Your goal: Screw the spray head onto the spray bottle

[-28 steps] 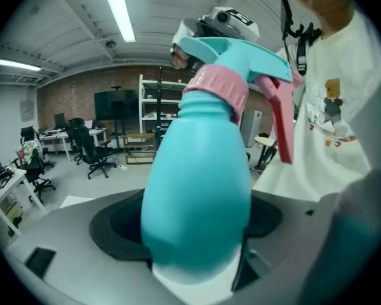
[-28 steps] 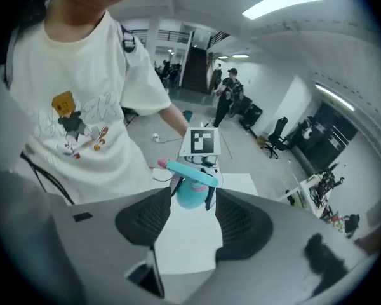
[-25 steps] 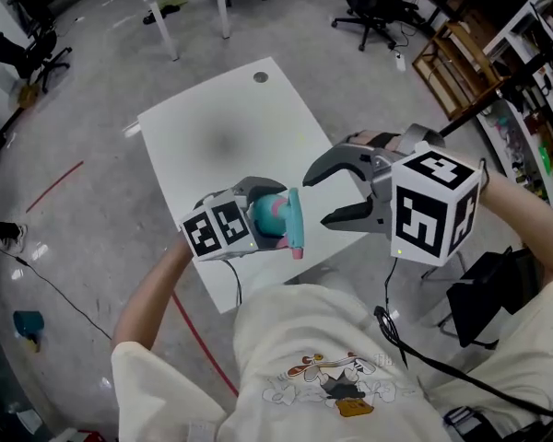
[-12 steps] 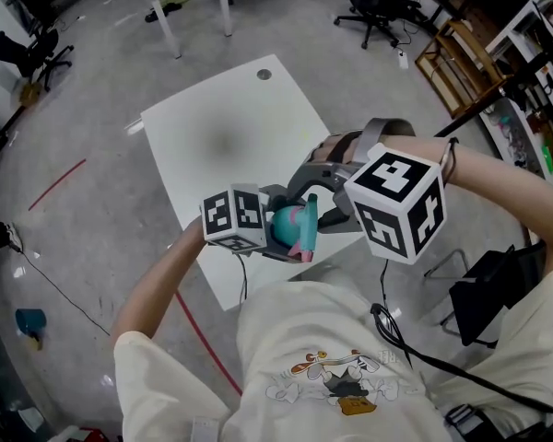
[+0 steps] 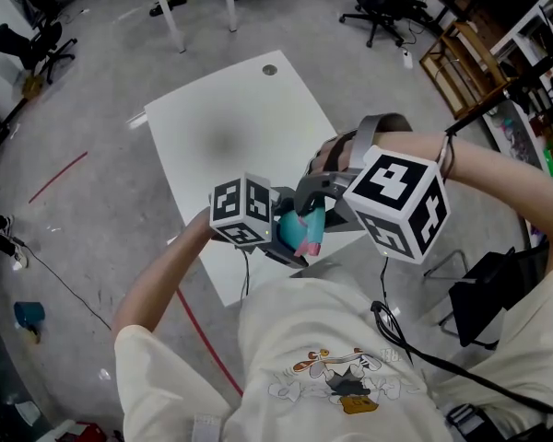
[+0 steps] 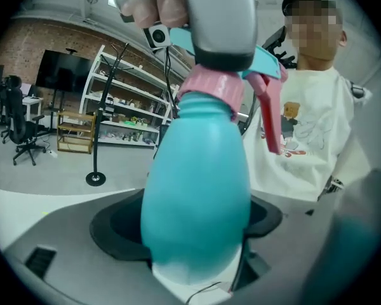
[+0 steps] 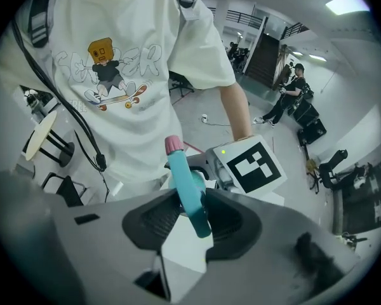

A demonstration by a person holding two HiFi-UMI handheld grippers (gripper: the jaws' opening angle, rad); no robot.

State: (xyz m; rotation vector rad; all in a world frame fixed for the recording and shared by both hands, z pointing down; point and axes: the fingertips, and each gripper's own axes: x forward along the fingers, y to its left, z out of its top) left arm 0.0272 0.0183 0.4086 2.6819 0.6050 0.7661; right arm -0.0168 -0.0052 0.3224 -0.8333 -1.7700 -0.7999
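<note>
A teal spray bottle (image 6: 197, 196) with a pink collar (image 6: 209, 91) stands upright in my left gripper (image 6: 190, 220), which is shut on its body. The teal spray head (image 7: 187, 186) with a pink trigger (image 6: 270, 116) sits on the bottle's neck. My right gripper (image 7: 193, 218) comes down from above; its jaws have just been closing, and the pads now press on both sides of the spray head. In the head view both grippers meet in front of my chest, the left gripper (image 5: 278, 236) under its marker cube, the right gripper (image 5: 315, 208) over the bottle (image 5: 290, 230).
A white table (image 5: 230, 127) lies just beyond the grippers. Office chairs (image 5: 378, 7) and another white desk (image 5: 175, 7) stand further off on the grey floor, which has a red tape line (image 5: 60, 175). A black cable hangs down my shirt. A person (image 7: 286, 100) stands in the background.
The right gripper swung left and down onto the spray head, and its wide-open jaws closed around it. The left gripper shifted slightly right with the bottle.
</note>
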